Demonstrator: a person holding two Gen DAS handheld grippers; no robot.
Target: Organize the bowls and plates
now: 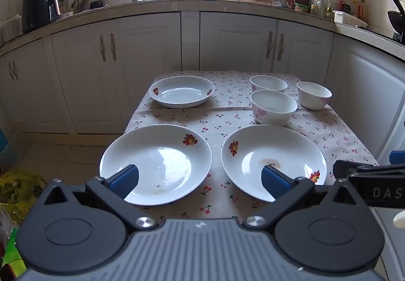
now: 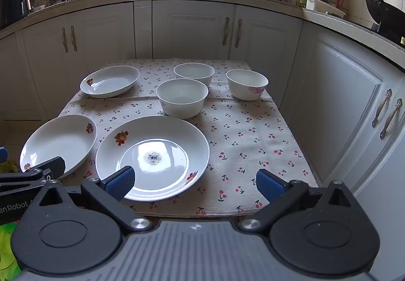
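Note:
Three white plates with fruit prints lie on a small table under a cherry-print cloth (image 1: 220,126): a near left plate (image 1: 155,163), a near right plate (image 1: 273,160) and a far left plate (image 1: 181,91). Three white bowls stand at the far right: a front bowl (image 1: 273,106), a back bowl (image 1: 268,82) and a right bowl (image 1: 314,94). My left gripper (image 1: 200,181) hovers open above the near edge, between the two near plates. My right gripper (image 2: 196,183) is open too, over the near right plate (image 2: 153,156) and bare cloth (image 2: 243,139). Neither holds anything.
White kitchen cabinets (image 1: 141,60) stand right behind and to the right of the table. A crowded countertop (image 1: 202,3) with sink, bottles and a knife block runs above them. Tiled floor (image 1: 63,154) and yellow bags (image 1: 20,189) lie to the left.

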